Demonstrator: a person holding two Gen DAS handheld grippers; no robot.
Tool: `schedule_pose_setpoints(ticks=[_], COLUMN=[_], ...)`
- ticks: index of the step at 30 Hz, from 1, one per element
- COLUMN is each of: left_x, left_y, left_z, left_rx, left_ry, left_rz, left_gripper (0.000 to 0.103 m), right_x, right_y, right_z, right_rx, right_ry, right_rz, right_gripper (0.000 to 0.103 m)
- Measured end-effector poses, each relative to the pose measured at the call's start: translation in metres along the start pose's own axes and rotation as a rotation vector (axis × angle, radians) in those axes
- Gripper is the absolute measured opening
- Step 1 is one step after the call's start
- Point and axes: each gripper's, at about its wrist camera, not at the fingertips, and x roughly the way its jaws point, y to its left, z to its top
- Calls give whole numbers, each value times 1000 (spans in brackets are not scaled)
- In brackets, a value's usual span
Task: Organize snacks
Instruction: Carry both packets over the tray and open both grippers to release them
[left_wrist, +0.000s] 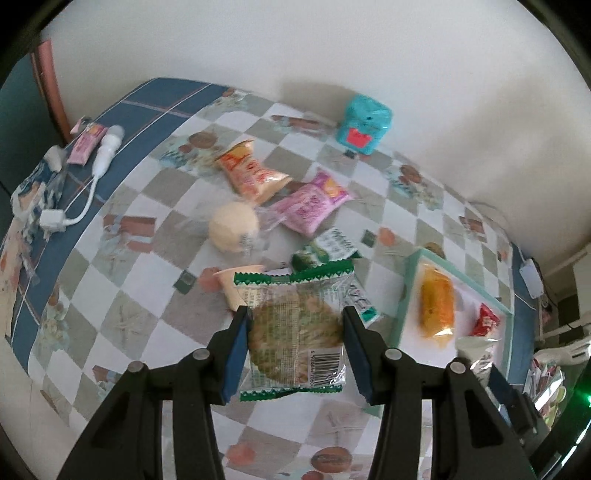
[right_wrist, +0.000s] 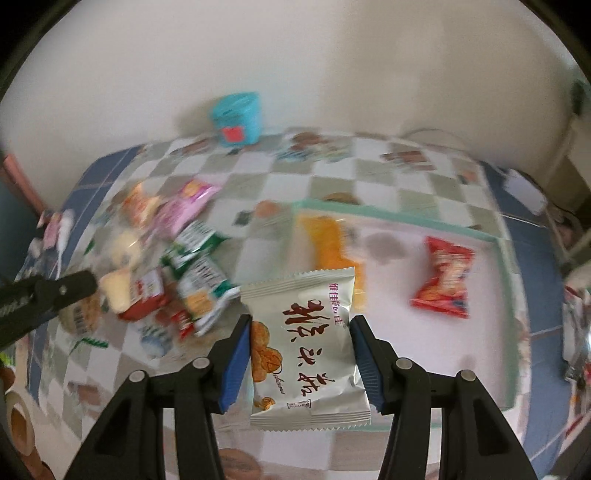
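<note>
Left tool (left_wrist: 295, 325) pinches a clear, green-edged wrapper with a round flat cracker inside (left_wrist: 295, 328); blue pads press both side edges and the pkt hangs clear of the checked, blue-bordered cloth on the worktop (left_wrist: 122, 325). Right tool (right_wrist: 301, 332) likewise grips a white foil snack pkt with dark red characters (right_wrist: 306, 350), pads on both sides, held above the near edge of the shallow white tray with pale green rim (right_wrist: 498, 243).

Progress, judged from the layout: early to mid. In the tray so far: an orange-yellow wrapped cake (right_wrist: 328, 240) at about 11 o'clock from the right tool, and a red twist-end snack pkt (right_wrist: 443, 277) at about 1 o'clock. Two more are in hand, neither set down yet.

Still loose on the cloth, left-wrist view: a peach plastic jelly cup (left_wrist: 232, 284) just beyond the held cracker, a green-and-white pkt (left_wrist: 328, 247) at 12 o'clock, a round pale bun in clear wrap (left_wrist: 232, 225) at 11, then a pink pkt (left_wrist: 314, 203) and an orange-and-red pkt (left_wrist: 251, 173) further out. Right view shows a few more pkts in that pile, too blurred to name.

Both tools point steeply down. Left tool hangs over the pile w/ the tray at 2 o'clock.
</note>
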Motion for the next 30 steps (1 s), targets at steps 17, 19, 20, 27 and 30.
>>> schedule_pose_setpoints(ticks=[17, 19, 20, 27, 30], left_x=[18, 23, 26, 58, 79], left_y=[-120, -129, -134, -158, -161], left_z=[-31, -35, -37, -53, -60], left_rx=[243, 258, 266, 293, 280], left_ry=[27, 41, 50, 125, 186], left_rz=[-84, -96, -100, -117, -117], left_gripper=[51, 51, 51, 51, 51], right_x=[-24, -21, -19, 19, 36], right_y=[-141, -148, -154, -164, -163], right_z=[3, 2, 2, -9, -15], right_rx=[284, 301, 312, 340, 338], right_ry=[-49, -41, -33, 75, 124], right_rz=[-265, -272, -275, -249, -244], right_gripper=[56, 56, 56, 56, 56])
